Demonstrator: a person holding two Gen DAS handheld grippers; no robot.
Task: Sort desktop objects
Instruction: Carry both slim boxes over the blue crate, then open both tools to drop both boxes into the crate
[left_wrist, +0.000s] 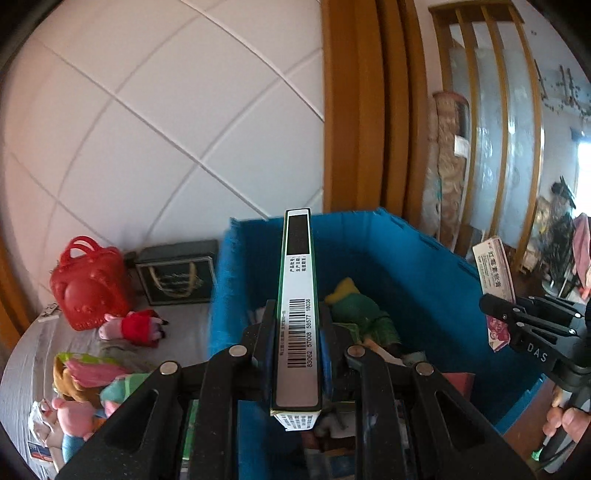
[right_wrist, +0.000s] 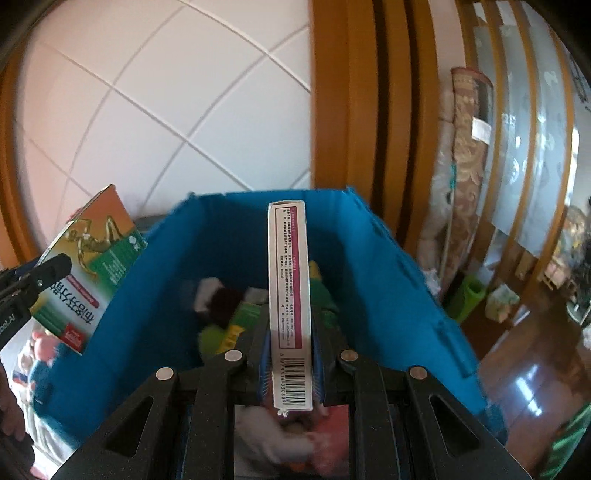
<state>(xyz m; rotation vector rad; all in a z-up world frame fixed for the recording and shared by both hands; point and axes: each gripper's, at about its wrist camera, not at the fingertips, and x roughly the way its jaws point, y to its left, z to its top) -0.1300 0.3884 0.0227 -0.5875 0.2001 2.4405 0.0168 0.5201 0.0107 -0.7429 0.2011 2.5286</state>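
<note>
1. While both of my grippers hang over the blue bin (left_wrist: 406, 258), I read the step as dropping two medicine boxes into it; to do it well I would carry each box past the near rim, lower it toward the toys inside, and only then let the jaws part, so nothing tips back onto the table.

2. Left wrist view: my left gripper (left_wrist: 297, 343) is pinching the green-edged box (left_wrist: 297, 295) on its broad faces, with the barcode edge facing the camera. The box runs from 6 o'clock up to centre, its far end over the bin's interior. A green plush toy (left_wrist: 354, 302) lies in the bin just at 3 o'clock of the box. At 9 o'clock, on the table, sits a red basket (left_wrist: 88, 284).

3. Right wrist view: my right gripper (right_wrist: 290, 350) is clamped on the pink-striped box (right_wrist: 288, 280), likewise edge-on and running from 6 o'clock to centre above the bin. At 9 o'clock I see the green-edged box's printed face, held beside the bin's left wall.
</note>
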